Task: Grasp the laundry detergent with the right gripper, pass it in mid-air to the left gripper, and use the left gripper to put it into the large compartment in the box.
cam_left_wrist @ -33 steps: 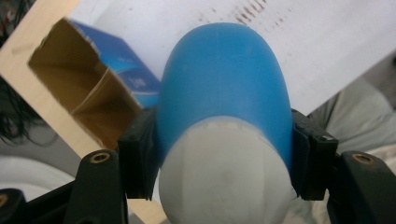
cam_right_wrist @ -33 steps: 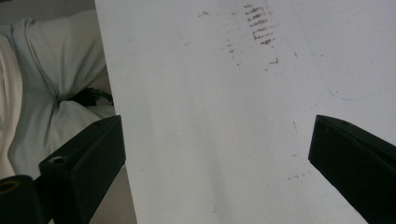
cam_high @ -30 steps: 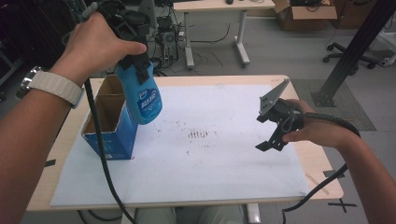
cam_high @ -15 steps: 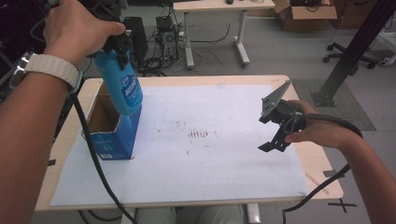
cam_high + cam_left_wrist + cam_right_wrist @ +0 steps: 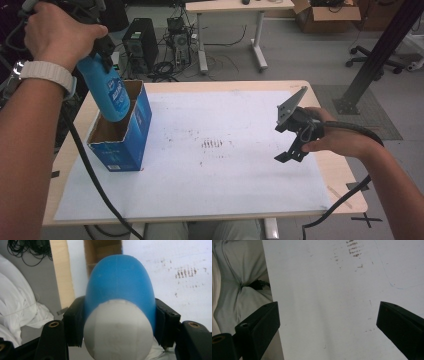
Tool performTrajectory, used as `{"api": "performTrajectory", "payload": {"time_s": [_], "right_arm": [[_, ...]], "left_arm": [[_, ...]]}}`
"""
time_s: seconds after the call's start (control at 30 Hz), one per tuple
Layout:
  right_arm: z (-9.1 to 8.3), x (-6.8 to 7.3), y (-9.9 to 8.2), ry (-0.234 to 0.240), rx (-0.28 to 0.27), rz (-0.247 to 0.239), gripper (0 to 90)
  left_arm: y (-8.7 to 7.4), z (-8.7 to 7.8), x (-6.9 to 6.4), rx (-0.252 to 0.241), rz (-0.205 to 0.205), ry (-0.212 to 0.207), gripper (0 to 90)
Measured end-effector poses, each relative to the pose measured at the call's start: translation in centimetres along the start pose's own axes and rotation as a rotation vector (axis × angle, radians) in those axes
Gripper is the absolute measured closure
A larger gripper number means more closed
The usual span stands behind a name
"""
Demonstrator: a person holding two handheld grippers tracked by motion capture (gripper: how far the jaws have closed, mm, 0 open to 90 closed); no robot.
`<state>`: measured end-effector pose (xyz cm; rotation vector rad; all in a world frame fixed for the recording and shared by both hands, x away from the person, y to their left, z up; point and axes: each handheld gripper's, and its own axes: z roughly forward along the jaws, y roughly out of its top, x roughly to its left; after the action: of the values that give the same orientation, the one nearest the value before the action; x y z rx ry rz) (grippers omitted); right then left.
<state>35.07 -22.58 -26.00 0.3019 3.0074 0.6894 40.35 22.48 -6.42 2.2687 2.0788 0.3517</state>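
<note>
Carried leftward since the earlier frames, the blue plastic bottle with a white cap (image 5: 110,92) is now hanging with its base inside the open top of the blue cardboard box (image 5: 131,142) at the table's left side. Clamping it by the neck is the left gripper (image 5: 100,47). Hovering over the white paper sheet (image 5: 220,175) at the right, the right gripper (image 5: 290,137) is holding its jaws wide apart around nothing.

The left claw (image 5: 102,47), clamped on the blue bottle (image 5: 107,92), has carried it leftward and farther away, from beside the blue box (image 5: 122,135) to above the box's open top, bottle bottom now dipping just inside.
</note>
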Motion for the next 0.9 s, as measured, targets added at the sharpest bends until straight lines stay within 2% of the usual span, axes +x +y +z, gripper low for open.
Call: {"api": "performTrajectory", "payload": {"time_s": [0.3, 0.5, 0.67, 0.9], "right_arm": [[0.8, -0.4, 0.2, 0.012, 0.004, 0.005, 4.8], [1.0, -0.6, 0.3, 0.013, 0.001, 0.012, 5.0], [1.2, -0.6, 0.2, 0.017, -0.005, 0.019, 5.0], [1.3, -0.5, -0.3, 0.019, -0.004, 0.031, 5.0]], "left_arm": [[0.0, 3.1, 1.8, -0.007, -0.013, 0.009, 38.0], [0.1, 5.4, 2.0, 0.001, 0.008, -0.002, 38.0], [0.1, 7.1, 1.9, 0.001, 0.006, -0.009, 38.0], [-0.1, 10.5, 1.6, 0.006, 0.009, -0.004, 38.0]]}}
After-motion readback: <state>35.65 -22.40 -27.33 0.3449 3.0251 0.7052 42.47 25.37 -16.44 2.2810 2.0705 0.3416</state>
